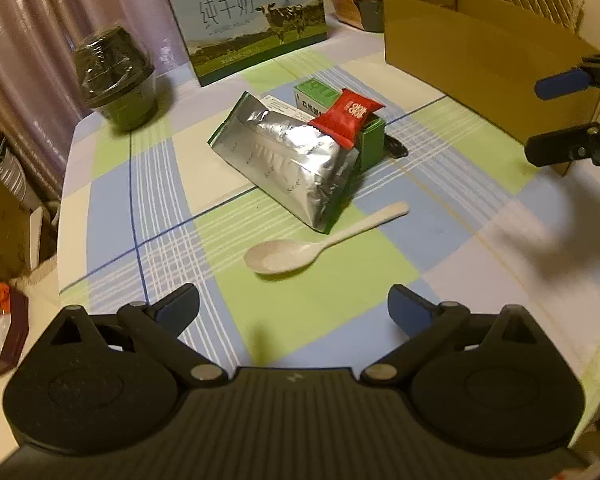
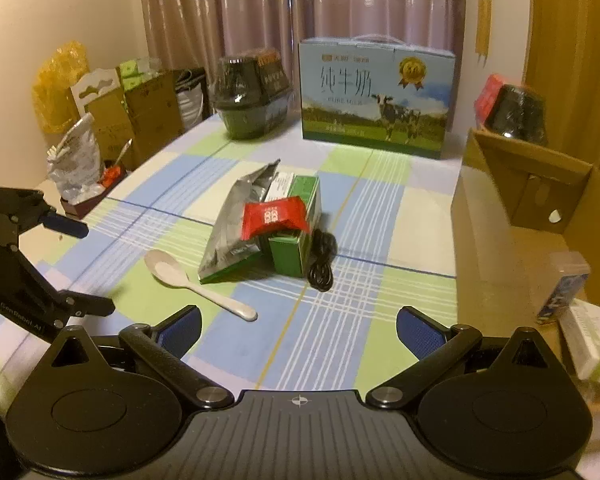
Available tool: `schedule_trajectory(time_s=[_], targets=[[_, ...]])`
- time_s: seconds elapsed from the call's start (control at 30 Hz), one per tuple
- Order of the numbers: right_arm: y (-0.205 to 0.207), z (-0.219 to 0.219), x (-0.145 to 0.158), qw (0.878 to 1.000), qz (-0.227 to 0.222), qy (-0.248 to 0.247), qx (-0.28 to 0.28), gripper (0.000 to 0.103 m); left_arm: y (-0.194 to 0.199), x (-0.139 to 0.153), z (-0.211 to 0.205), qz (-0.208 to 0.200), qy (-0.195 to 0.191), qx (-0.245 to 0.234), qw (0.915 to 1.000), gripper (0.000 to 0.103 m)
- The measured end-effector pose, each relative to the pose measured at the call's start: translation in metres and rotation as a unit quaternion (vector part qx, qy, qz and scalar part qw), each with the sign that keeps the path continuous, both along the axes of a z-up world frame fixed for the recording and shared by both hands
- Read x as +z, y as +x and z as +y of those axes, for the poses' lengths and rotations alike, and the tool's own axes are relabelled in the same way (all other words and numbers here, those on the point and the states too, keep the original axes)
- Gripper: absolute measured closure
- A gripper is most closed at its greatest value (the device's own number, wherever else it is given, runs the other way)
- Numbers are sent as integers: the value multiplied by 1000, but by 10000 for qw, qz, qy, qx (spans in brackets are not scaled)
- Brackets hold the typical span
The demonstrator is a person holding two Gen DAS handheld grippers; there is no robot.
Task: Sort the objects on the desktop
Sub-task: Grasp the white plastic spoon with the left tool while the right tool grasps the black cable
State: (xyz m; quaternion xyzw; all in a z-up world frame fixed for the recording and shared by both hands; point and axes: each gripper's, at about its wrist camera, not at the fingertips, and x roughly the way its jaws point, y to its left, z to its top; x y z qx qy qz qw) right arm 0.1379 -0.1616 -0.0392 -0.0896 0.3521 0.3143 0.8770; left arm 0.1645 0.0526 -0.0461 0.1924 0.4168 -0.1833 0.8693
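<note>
Desktop objects lie in one small pile at the middle of the checked tablecloth (image 1: 172, 216). At the right side stands an open cardboard box (image 1: 472, 44); in the right wrist view some small packs are already lying inside it, so I judge it is the bin for sorting, approx.

Largest of the pile is the silver foil bag (image 1: 284, 160), leaning w/ its back on the green carton (image 2: 292, 248). On top of both rests the red snack packet (image 1: 346, 118). The white spoon (image 1: 300, 250) lies alone just in front of the bag, not touching it. A black cable (image 2: 322, 264) is coiled just beside the carton, on the box side.

Left gripper (image 1: 294, 310) hangs above the cloth near the spoon, fingers spread wide, holding nothing. Right gripper (image 2: 298, 330) is the same: wide open, empty, pointing to the pile.

Step in hand, I think: choosing the next object, no grasp begun. The spoon seems the easy pick for the left one. It is thin and flat, so the fingers must come low and close across the handle.
</note>
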Motion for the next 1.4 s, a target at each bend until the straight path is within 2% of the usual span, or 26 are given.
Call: schedule_trajectory(time_s=[0.13, 0.2, 0.43, 0.63, 0.8, 0.9, 1.17, 1.27, 1.3, 1.4], targets=[[13, 9, -13, 9999, 73, -61, -52, 3, 18, -11, 3, 15, -7, -201, 9998, 7], [19, 13, -19, 9999, 103, -113, -74, 10, 26, -17, 2, 12, 7, -354, 9994, 8], [40, 22, -39, 9995, 218, -228, -66, 19, 52, -33, 0, 33, 36, -891, 9960, 15], [58, 29, -53, 9991, 252, -305, -161, 27, 69, -47, -1, 237, 12, -1226, 9922, 31], [74, 38, -63, 9992, 191, -299, -194, 33, 75, -54, 0, 390, -20, -1482, 9882, 31], [83, 46, -70, 9991, 122, -352, -178, 39, 78, -54, 3, 439, -110, -1457, 9883, 36], [102, 61, -87, 9990, 101, -395, -198, 52, 72, -51, 9, 519, -337, -1127, 9917, 69], [105, 61, -92, 9989, 169, -392, -198, 66, 66, -51, 9, 586, -430, -910, 9932, 79], [104, 61, -91, 9989, 146, -389, -199, 80, 64, -50, 9, 619, -457, -829, 9936, 81], [100, 57, -90, 9987, 135, -440, -229, 82, 59, -49, 7, 673, -439, -630, 9948, 87]])
